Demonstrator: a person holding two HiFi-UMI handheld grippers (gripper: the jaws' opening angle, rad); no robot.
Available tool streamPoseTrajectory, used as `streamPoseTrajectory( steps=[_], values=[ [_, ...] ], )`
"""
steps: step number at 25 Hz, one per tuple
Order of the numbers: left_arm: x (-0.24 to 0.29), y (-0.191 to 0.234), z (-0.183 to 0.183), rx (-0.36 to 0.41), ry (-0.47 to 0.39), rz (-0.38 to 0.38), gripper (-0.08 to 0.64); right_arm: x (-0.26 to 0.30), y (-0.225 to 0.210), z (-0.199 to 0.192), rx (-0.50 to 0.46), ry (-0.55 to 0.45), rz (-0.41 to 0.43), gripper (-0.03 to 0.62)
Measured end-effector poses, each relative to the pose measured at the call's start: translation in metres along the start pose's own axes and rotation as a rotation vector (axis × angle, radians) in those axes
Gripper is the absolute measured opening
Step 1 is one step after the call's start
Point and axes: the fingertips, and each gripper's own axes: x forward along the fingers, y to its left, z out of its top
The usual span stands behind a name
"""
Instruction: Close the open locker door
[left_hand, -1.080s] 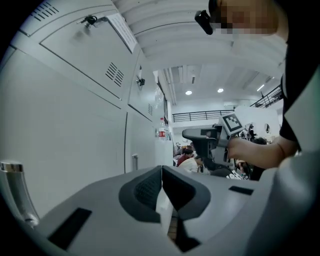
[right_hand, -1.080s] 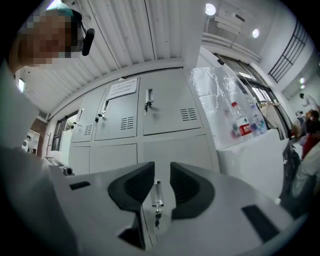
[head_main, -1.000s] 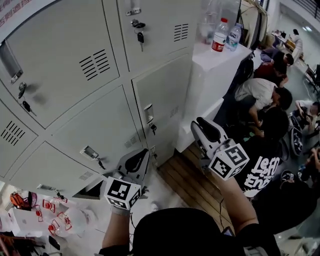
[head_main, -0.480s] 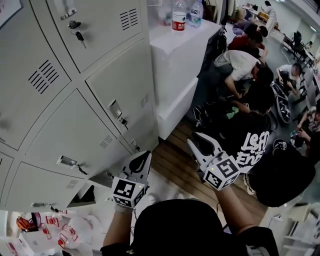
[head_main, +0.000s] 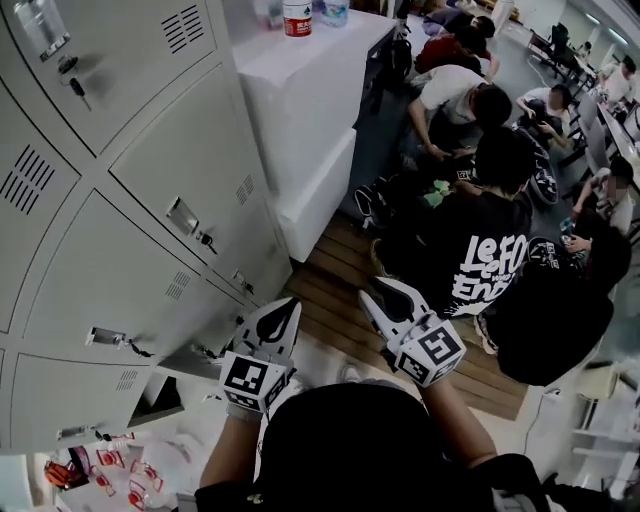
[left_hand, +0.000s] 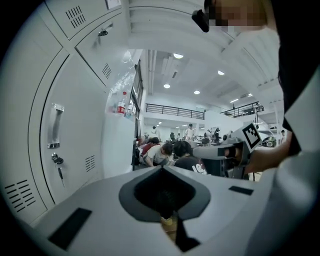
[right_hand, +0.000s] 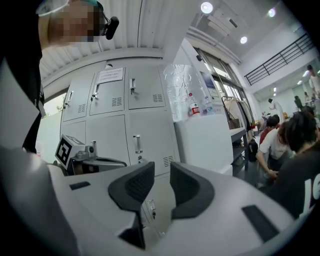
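Lockers (head_main: 120, 260); both grippers empty.
Head view alone shows the ajar door (head_main: 185, 365); left gripper (head_main: 288, 306) jaws together, right gripper (head_main: 388, 290) jaws apart.

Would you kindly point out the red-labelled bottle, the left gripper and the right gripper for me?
red-labelled bottle (head_main: 297, 18): head view, on the bottle's body.
left gripper (head_main: 290, 305): head view, where its closed fingertips meet.
right gripper (right_hand: 161, 187): right gripper view, in the gap midway between its fingertips.

Left gripper (head_main: 281, 312) has its jaws pressed together. Right gripper (head_main: 387, 298), just beside it, has jaws slightly apart with nothing between them.
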Motion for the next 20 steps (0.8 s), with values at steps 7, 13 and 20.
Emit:
streamPoseTrajectory(
  steps=[7, 13, 20],
  values=[
    [0.003, -0.014, -0.005, 0.006, 0.007, -0.032, 0.023, -0.018, -0.008, -0.011, 0.02, 0.009, -0.046, 0.11],
    [0.001, -0.012, -0.013, -0.012, 0.008, -0.014, 0.023, -0.021, -0.005, -0.01, 0.008, -0.002, -0.04, 0.11],
    [0.001, -0.01, -0.008, -0.015, 0.001, -0.007, 0.023, -0.016, 0.003, -0.008, -0.034, -0.008, -0.018, 0.106]
  ],
)
